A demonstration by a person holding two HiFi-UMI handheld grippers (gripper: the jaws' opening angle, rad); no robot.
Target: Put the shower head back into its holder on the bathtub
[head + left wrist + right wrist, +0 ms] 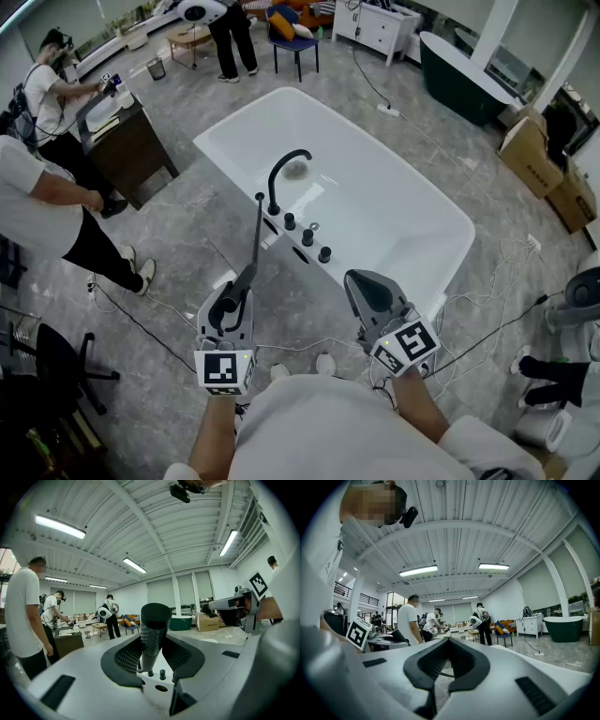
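The left tool (151, 645) is clenched on the shower head (154, 620), held upright short of the tub (412, 220). Beside it, the right tool (449, 641) is clenched on nothing. Farther off, the faucet (281, 173) stands on the tub's rim.

Shower head (153, 625): dark, slim stick handset with a dimpled grip, standing upright, clamped between the jaws of the left hand-held gripper (246, 281), just beside the tub's near rim.
Holder (161, 687): appears as a dark oval opening in the white rim, by the black knobs (162, 673).
Bathtub (412, 202): white, freestanding, with a black arched spout (286, 173).
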